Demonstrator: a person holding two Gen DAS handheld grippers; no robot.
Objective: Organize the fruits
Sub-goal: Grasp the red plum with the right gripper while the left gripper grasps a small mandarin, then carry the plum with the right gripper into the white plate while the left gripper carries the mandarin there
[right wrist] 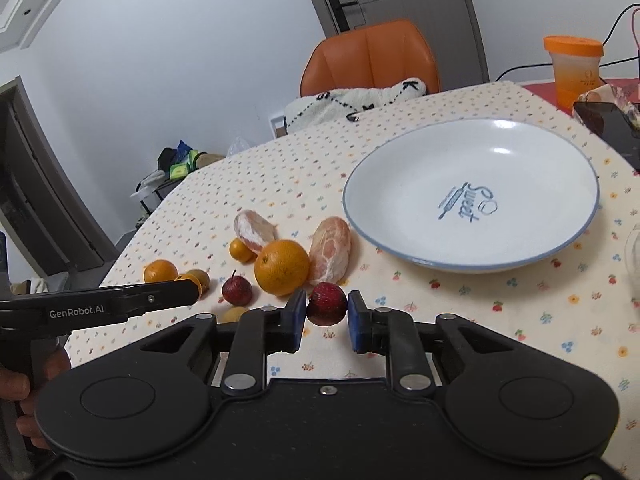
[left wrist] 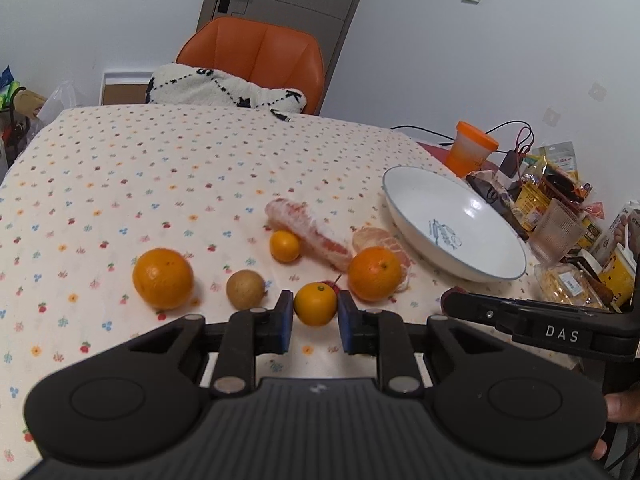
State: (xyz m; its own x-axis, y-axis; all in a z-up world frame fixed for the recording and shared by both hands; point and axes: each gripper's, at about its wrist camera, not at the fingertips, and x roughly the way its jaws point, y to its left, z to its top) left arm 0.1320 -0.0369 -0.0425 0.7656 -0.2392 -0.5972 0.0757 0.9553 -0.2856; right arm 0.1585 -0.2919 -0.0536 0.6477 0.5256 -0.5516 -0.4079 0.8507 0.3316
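Observation:
My left gripper (left wrist: 316, 322) is shut on a small orange (left wrist: 315, 304), low over the flowered tablecloth. My right gripper (right wrist: 327, 322) is shut on a dark red fruit (right wrist: 326, 304), just in front of a large orange (right wrist: 282, 267) and a peeled citrus segment (right wrist: 332, 256). The empty white plate (right wrist: 400, 168) lies beyond it to the right. Also on the cloth are another large orange (left wrist: 163, 278), a brown round fruit (left wrist: 245, 289), a tiny orange (left wrist: 284, 245), a long peeled segment (left wrist: 308, 236) and a second red fruit (right wrist: 237, 290).
An orange cup (left wrist: 472, 152), snack packets (left wrist: 560, 200) and a ribbed glass (left wrist: 558, 232) crowd the table's right end behind the plate. A dark phone (right wrist: 608, 124) lies near them. An orange chair (left wrist: 256, 56) with a white blanket stands at the far edge.

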